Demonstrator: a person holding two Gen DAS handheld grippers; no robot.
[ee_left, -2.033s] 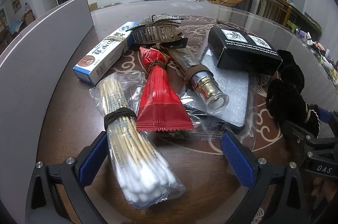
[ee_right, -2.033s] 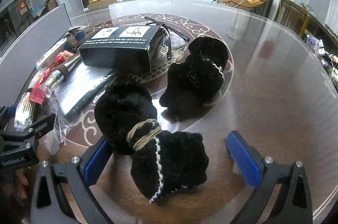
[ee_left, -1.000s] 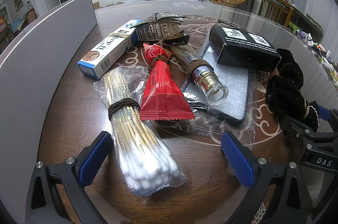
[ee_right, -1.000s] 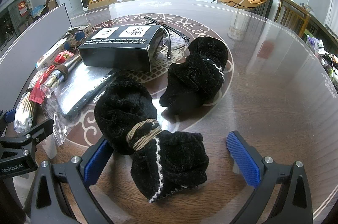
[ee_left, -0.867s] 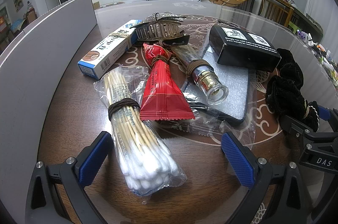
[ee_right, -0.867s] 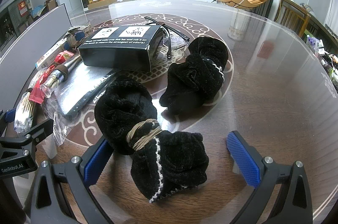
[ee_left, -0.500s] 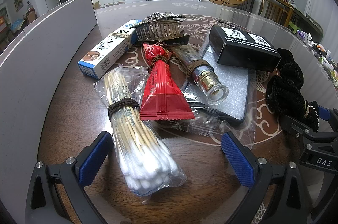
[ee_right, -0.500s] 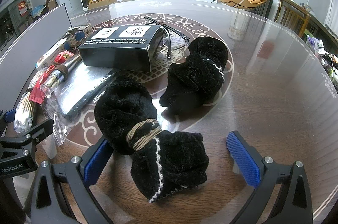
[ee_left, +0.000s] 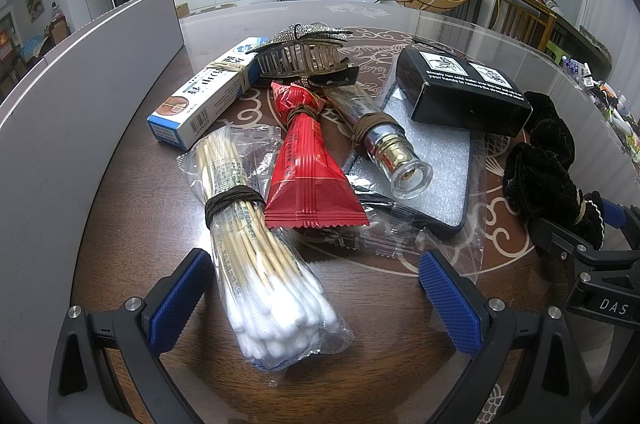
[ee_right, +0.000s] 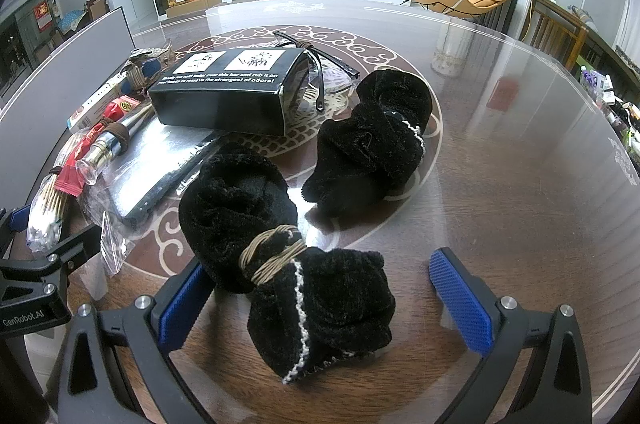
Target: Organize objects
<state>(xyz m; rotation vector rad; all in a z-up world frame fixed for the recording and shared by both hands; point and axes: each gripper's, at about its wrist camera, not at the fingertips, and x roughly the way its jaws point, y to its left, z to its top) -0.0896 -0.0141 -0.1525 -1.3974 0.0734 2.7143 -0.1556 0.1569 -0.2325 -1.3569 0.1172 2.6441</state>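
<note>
My left gripper [ee_left: 316, 298] is open, its jaws around the white tips of a bag of cotton swabs [ee_left: 256, 232] bound with a brown band. Beside it lie a red sachet [ee_left: 308, 176], a glass bottle [ee_left: 384, 148], a blue-white box [ee_left: 200, 96], a hair claw [ee_left: 300, 54] and a black box [ee_left: 460, 92]. My right gripper [ee_right: 320, 292] is open around a black velvet bundle [ee_right: 280, 248] tied with a tan band. A second black bundle [ee_right: 372, 144] lies behind it.
A foam-padded black tray in a clear bag [ee_left: 432, 176] lies under the bottle. Glasses [ee_right: 320, 72] lie behind the black box. A grey panel [ee_left: 60, 128] stands along the left. The round glass-topped table [ee_right: 520, 164] stretches to the right.
Since two seconds ago my left gripper pulled back slightly, so the objects sit a little farther off. Nothing has moved in the last second.
</note>
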